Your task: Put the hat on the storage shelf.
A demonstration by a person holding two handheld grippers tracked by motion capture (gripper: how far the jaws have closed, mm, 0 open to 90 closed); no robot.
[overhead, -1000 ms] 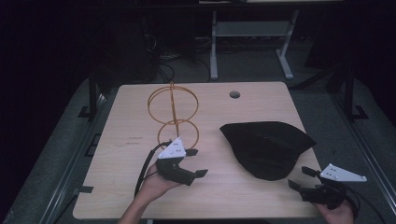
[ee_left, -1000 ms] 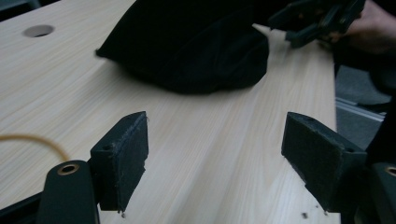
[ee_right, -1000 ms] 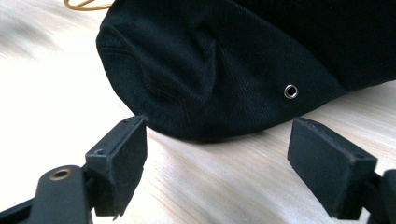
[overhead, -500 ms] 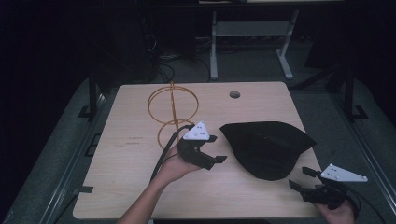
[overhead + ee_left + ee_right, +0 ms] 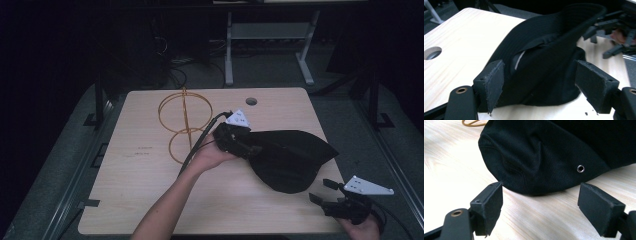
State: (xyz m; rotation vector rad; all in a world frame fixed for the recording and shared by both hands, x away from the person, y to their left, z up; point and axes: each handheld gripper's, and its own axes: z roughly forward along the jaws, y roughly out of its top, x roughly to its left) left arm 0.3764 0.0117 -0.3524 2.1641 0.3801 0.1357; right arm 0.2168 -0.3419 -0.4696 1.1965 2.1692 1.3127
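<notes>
Your left gripper (image 5: 539, 92), jaws spread around the black fabric bucket hat (image 5: 290, 157) at centre-right of the frame, may pinch only loose cloth, while your right gripper (image 5: 540, 207) waits open near its lower edge.

Black tongs (image 5: 250, 149) — grey three-cornered plates

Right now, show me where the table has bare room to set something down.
Bare wood lies left of the gold wire stand, to the pale wooden table's left edge, and along the near edge between the two forearms. The far right corner past the cable hole is free. It is crowded around the black fabric hat, between both hand-held grippers.
</notes>
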